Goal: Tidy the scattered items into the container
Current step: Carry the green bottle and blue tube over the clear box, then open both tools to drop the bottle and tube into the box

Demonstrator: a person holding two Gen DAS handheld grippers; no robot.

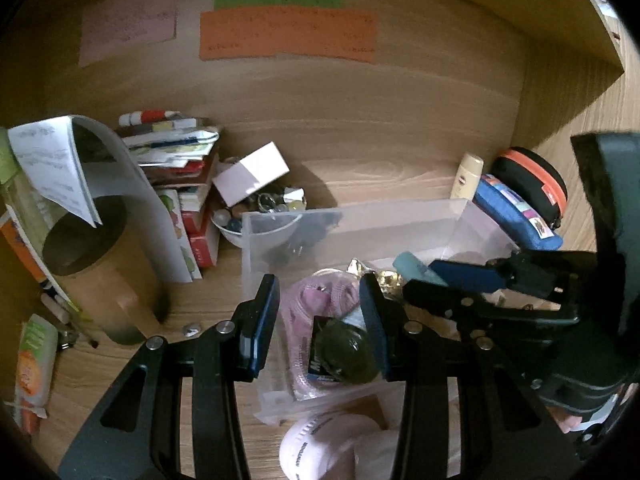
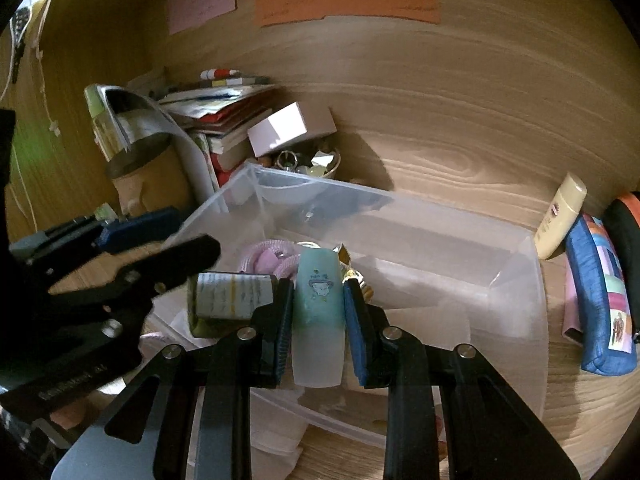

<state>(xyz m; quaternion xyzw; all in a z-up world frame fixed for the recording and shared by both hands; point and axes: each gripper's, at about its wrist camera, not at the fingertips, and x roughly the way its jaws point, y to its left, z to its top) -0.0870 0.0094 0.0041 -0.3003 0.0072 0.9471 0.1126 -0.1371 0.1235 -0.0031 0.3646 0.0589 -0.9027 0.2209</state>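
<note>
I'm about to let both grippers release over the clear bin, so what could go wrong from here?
The right gripper is shut on the pale teal tube, above the clear container; dropped, it may strike the gold-wrapped items. The left gripper has a dark green jar between its fingers near the front wall, so it might land outside.

wooden desk (image 1: 360, 152) — clear plastic container (image 1: 360, 216), cardboard tube (image 1: 100, 272), blue pouch (image 1: 516, 216), cream bottle (image 1: 468, 176)

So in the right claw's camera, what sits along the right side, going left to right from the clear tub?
Clear plastic tub → cream lotion tube → blue patchwork fabric pouch → black round case with orange trim.
</note>
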